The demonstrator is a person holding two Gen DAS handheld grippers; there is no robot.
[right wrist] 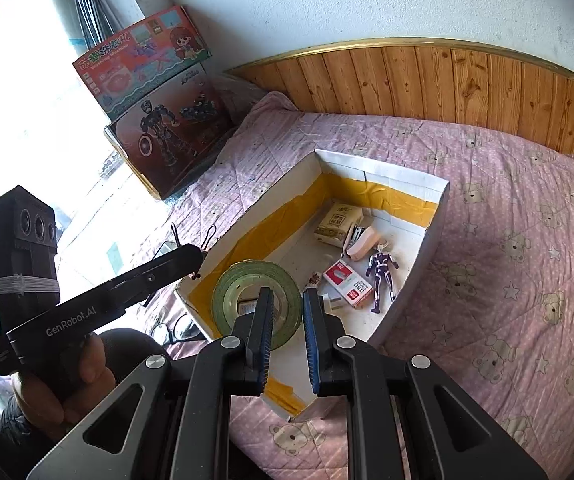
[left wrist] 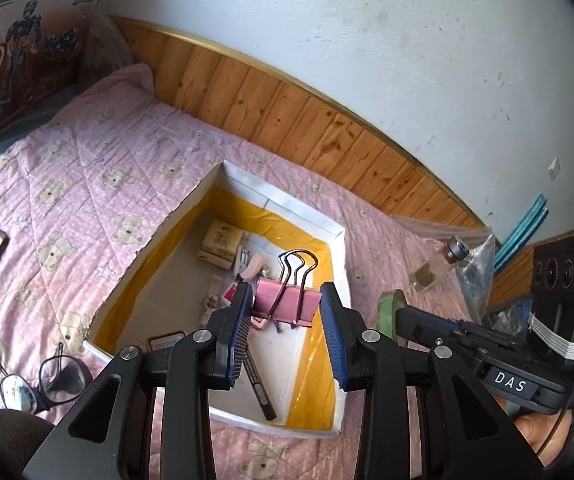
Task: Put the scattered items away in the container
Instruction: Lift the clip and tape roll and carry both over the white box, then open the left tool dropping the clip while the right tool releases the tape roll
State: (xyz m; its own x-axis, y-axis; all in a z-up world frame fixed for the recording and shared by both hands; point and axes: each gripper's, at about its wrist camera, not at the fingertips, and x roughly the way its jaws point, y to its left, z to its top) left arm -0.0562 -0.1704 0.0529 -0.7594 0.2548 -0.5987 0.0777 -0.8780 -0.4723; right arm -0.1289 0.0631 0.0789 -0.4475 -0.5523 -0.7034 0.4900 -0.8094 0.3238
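Box rim below claws (both loaded)

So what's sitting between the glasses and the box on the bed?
Nothing: in the left wrist view, only bare pink quilt separates the glasses from the box, whose near corner lies close beside them.

Pink bear quilt, wood wall panel, 2 toy boxes

a bed is covered by a pink quilt printed with bears. behind it, pine wainscot with a gilt rail is set under a scuffed white wall. glaring daylight is admitted by a window.
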